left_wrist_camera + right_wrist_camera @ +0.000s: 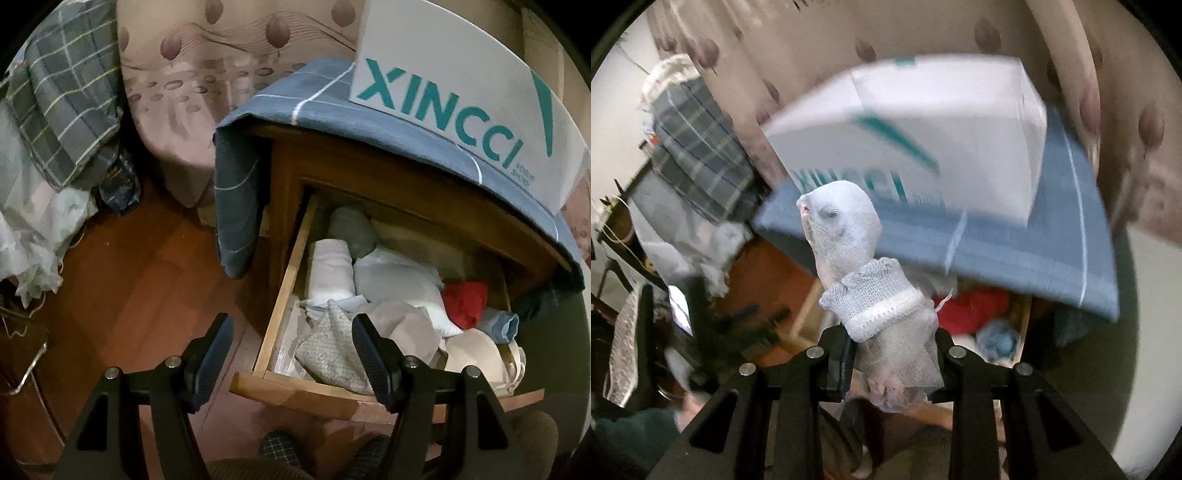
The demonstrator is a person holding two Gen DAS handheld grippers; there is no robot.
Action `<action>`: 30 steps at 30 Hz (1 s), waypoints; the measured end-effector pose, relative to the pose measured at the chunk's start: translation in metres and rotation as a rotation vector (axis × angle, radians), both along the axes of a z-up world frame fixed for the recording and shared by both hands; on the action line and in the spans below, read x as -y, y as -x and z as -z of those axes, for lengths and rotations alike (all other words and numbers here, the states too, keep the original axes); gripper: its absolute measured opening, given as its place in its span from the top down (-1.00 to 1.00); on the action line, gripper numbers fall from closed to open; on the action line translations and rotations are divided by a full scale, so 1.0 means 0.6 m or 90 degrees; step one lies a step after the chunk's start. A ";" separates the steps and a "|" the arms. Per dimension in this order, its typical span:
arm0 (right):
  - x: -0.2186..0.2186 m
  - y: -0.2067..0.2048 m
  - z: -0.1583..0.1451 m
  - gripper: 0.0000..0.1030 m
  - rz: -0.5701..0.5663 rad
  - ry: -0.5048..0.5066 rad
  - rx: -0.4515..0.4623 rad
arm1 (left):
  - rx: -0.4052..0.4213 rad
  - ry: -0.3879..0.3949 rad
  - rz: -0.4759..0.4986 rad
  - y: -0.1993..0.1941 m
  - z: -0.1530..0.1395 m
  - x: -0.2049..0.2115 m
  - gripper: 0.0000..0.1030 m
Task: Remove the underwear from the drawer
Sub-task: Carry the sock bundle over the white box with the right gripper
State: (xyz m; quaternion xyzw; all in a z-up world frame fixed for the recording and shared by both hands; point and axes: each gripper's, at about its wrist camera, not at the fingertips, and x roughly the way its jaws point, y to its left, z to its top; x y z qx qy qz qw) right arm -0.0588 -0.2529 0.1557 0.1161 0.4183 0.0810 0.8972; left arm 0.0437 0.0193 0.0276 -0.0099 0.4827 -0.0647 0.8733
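In the left wrist view we see the left gripper (291, 365) with its fingers spread and empty, poised over the front left corner of the open drawer (284, 288), its right finger overlapping a grey patterned piece (328, 350) at about 6 o'clock of the heap; lowered carelessly, it could snag that piece or knock the drawer front. In the right wrist view, which alone shows the catch, the right gripper (892, 354) pinches pale blue mesh underwear (871, 295) above the drawer. The cloth stands loosely toward 12 o'clock, and we judge it could slip or brush the white box (923, 147).
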 end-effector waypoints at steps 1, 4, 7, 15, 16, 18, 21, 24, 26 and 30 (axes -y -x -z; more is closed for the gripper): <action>0.001 -0.005 -0.026 0.48 -0.002 0.001 0.016 | 0.001 -0.004 0.003 0.001 0.000 0.003 -0.33; 0.004 -0.025 -0.089 0.48 0.001 0.017 0.054 | 0.010 -0.015 0.011 0.003 -0.002 0.010 -0.33; 0.009 -0.060 -0.142 0.48 0.010 0.026 0.081 | 0.014 -0.019 0.016 0.005 -0.003 0.012 -0.33; 0.018 -0.188 -0.174 0.48 0.061 0.101 0.062 | 0.006 -0.012 0.015 0.002 0.000 0.008 -0.33; 0.020 -0.205 -0.168 0.47 0.063 0.109 0.049 | 0.004 -0.012 0.017 0.001 0.001 0.009 -0.33; 0.028 -0.236 -0.149 0.47 0.073 0.124 0.024 | 0.003 -0.014 0.017 0.000 0.003 0.010 -0.33; 0.041 -0.273 -0.115 0.47 0.088 0.134 -0.019 | -0.001 -0.010 0.017 -0.002 0.005 0.008 -0.33; 0.051 -0.305 -0.075 0.47 0.096 0.143 -0.064 | -0.006 -0.007 0.018 -0.005 0.008 0.009 -0.33; 0.058 -0.314 -0.055 0.45 0.102 0.141 -0.083 | -0.008 -0.006 0.019 -0.006 0.009 0.010 -0.33; 0.067 -0.328 -0.023 0.43 0.105 0.135 -0.111 | -0.009 -0.009 0.024 -0.006 0.010 0.013 -0.33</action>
